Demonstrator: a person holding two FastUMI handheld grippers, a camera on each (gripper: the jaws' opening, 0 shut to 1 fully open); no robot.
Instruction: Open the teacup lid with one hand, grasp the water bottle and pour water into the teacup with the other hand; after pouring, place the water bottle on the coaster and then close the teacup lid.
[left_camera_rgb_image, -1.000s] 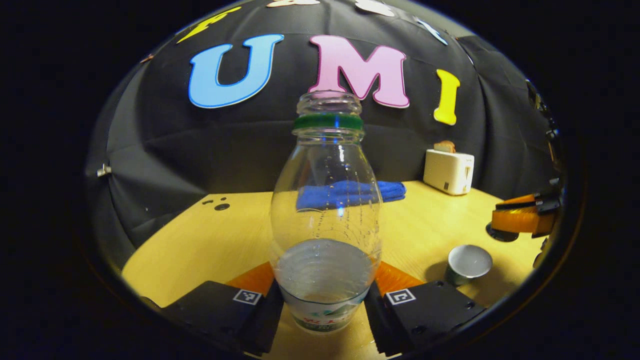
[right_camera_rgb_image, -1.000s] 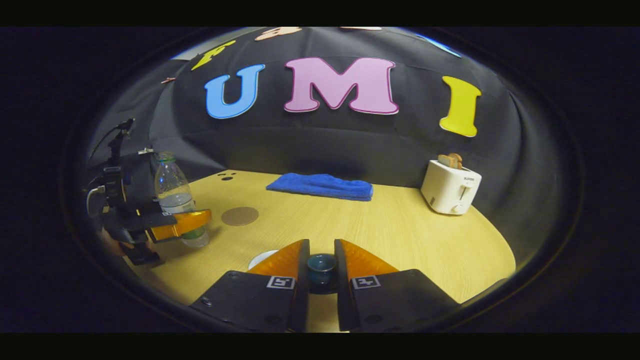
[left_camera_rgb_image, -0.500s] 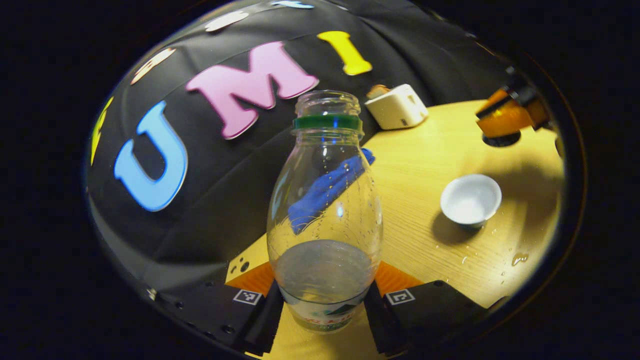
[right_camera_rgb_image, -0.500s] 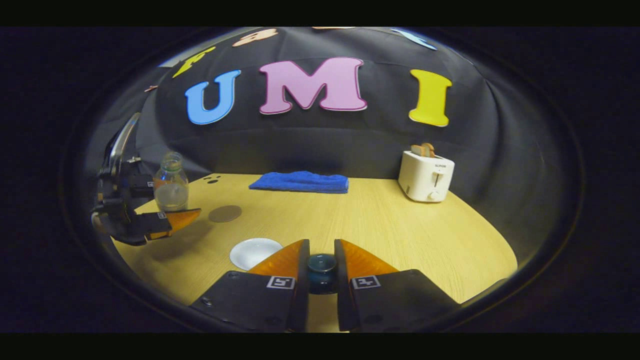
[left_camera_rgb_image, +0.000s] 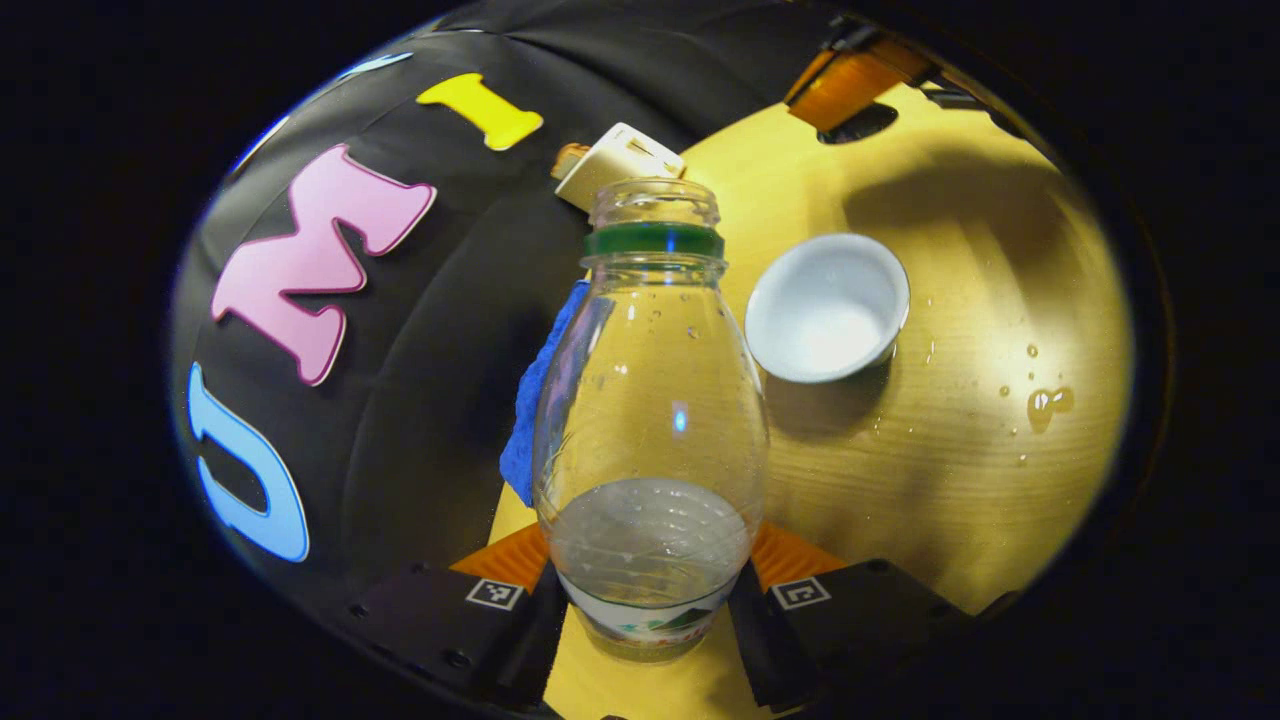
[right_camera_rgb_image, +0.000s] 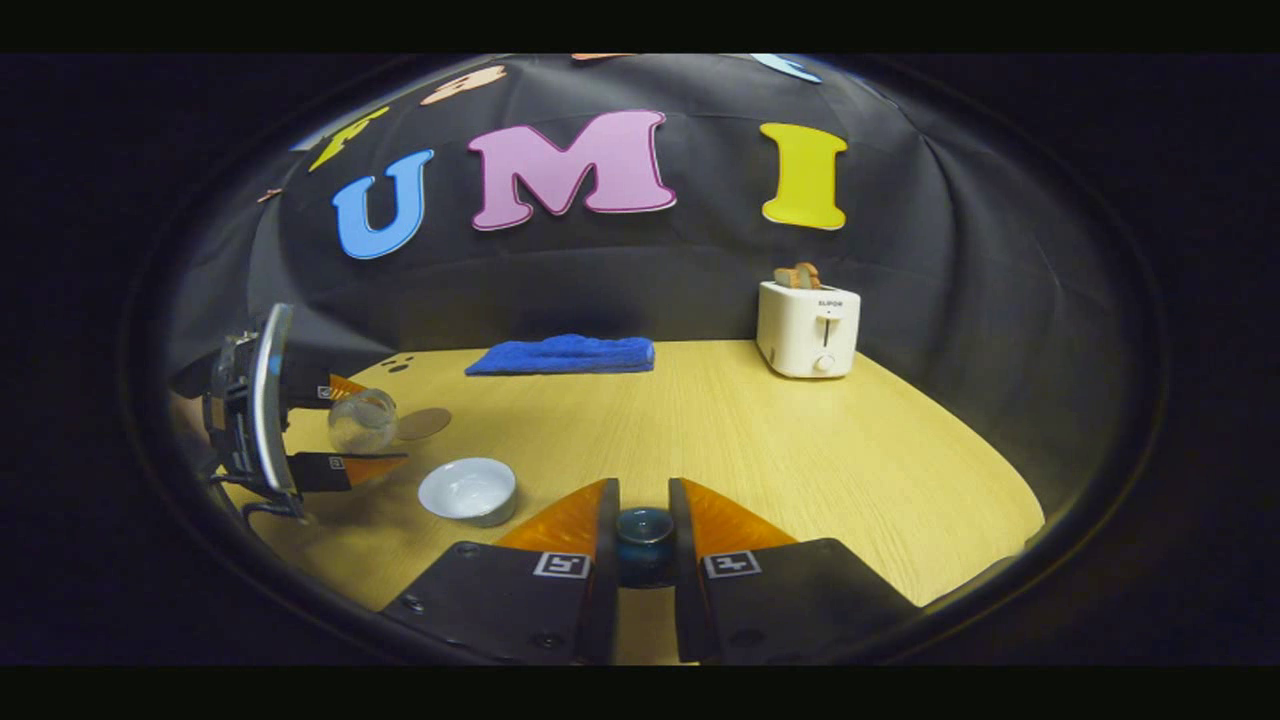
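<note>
The left tool (left_camera_rgb_image: 648, 600) clamps both fingers on the lower body of the water bottle (left_camera_rgb_image: 650, 420), which is uncapped and holds a little water at its base. Just beyond its mouth the open teacup (left_camera_rgb_image: 828, 305) sits on the bench (left_camera_rgb_image: 960, 480), with drops around it. The right tool (right_camera_rgb_image: 643, 535) pinches the knob of the teacup lid (right_camera_rgb_image: 643, 530), near the teacup. Beyond the teacup lies the coaster (right_camera_rgb_image: 424, 423), then a blue towel (right_camera_rgb_image: 562, 354) and a toaster (right_camera_rgb_image: 808, 327).

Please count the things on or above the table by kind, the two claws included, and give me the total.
Claws: 2, left claw, right claw
Water bottle: 1
Teacup: 1
Teacup lid: 1
Coaster: 1
Blue towel: 1
Toaster: 1
Total: 8
</note>
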